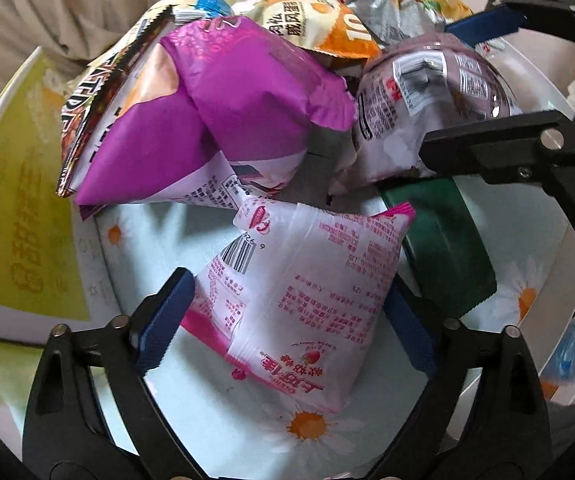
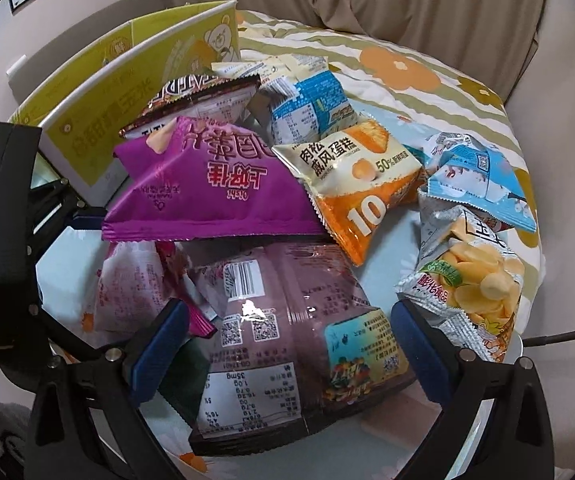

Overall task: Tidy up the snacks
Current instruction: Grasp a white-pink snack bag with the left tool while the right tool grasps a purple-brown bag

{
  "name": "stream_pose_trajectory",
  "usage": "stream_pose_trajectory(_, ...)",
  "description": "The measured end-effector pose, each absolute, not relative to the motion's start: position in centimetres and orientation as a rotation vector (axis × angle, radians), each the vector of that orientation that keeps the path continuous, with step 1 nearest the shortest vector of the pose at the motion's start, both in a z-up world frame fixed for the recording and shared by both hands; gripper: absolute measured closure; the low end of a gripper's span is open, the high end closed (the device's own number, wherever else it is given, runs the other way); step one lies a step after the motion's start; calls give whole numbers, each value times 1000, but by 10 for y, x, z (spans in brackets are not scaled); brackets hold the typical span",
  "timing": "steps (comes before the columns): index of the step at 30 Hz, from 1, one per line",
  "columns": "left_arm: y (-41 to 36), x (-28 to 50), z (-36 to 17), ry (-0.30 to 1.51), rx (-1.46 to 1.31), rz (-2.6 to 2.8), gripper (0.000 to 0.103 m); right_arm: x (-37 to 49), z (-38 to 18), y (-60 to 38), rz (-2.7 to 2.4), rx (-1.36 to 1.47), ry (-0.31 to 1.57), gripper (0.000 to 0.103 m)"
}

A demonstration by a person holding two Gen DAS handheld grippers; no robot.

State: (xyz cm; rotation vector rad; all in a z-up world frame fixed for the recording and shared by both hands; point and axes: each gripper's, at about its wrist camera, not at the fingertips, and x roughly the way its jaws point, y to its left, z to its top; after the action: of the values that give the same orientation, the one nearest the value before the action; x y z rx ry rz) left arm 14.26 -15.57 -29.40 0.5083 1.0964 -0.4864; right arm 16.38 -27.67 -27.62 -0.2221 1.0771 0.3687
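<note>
The left claw stood apart around the pink-and-white packet (long axis running away from it); the right claw straddled, unclamped, the mauve bag.

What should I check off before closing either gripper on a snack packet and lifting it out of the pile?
1. Left gripper open around the pink-and-white packet: ok, a pad sits on each side.
2. Right gripper open around the mauve barcode packet: ok, it lies between the fingers.
3. Pads touching the packets: cannot tell in either view.
4. Mauve packet free to lift: not ok, the magenta bag overlaps its far edge.
5. Pink-and-white packet free: cannot tell, the magenta bag's lower edge hides its far end and a green packet lies close beside it.
6. Yellow box open to receive snacks: cannot tell.
</note>
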Motion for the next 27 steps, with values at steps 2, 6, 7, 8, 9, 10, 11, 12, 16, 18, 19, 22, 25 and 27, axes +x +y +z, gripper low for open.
stream_pose_trajectory(2, -159, 142, -296, 1099, 508, -513, 26, 164, -278, -277, 368, -225, 1083, 3)
stream_pose_trajectory(6, -164, 140, -296, 1108, 520, -559, 40, 164, -279, -278, 373, -236, 1084, 3)
stream_pose_trajectory(7, -165, 137, -295, 1112, 518, -567, 44, 164, -279, -277, 375, -238, 1085, 3)
stream_pose_trajectory(8, -165, 137, -295, 1116, 516, -572, 48, 162, -279, -276, 376, -239, 1086, 3)
stream_pose_trajectory(9, -165, 137, -295, 1118, 516, -574, 50, 162, -279, -276, 377, -241, 1088, 3)
stream_pose_trajectory(10, -165, 137, -295, 1121, 517, -575, 52, 162, -279, -275, 378, -242, 1089, 3)
stream_pose_trajectory(11, -165, 138, -295, 1122, 519, -573, 54, 162, -279, -275, 380, -242, 1090, 3)
stream_pose_trajectory(12, -165, 138, -294, 1121, 522, -571, 55, 163, -279, -275, 380, -242, 1091, 3)
stream_pose_trajectory(16, -160, 132, -292, 1127, 510, -557, 58, 165, -280, -275, 382, -241, 1091, 2)
stream_pose_trajectory(18, -152, 128, -288, 1134, 493, -543, 59, 165, -281, -276, 384, -242, 1089, 2)
stream_pose_trajectory(19, -149, 127, -287, 1138, 482, -536, 59, 164, -281, -276, 385, -242, 1089, 2)
stream_pose_trajectory(22, -142, 128, -286, 1151, 448, -518, 59, 167, -285, -277, 386, -245, 1092, 3)
stream_pose_trajectory(25, -135, 126, -284, 1161, 416, -506, 59, 170, -290, -276, 392, -244, 1101, 3)
stream_pose_trajectory(27, -132, 127, -283, 1165, 403, -499, 59, 172, -295, -275, 396, -245, 1112, 3)
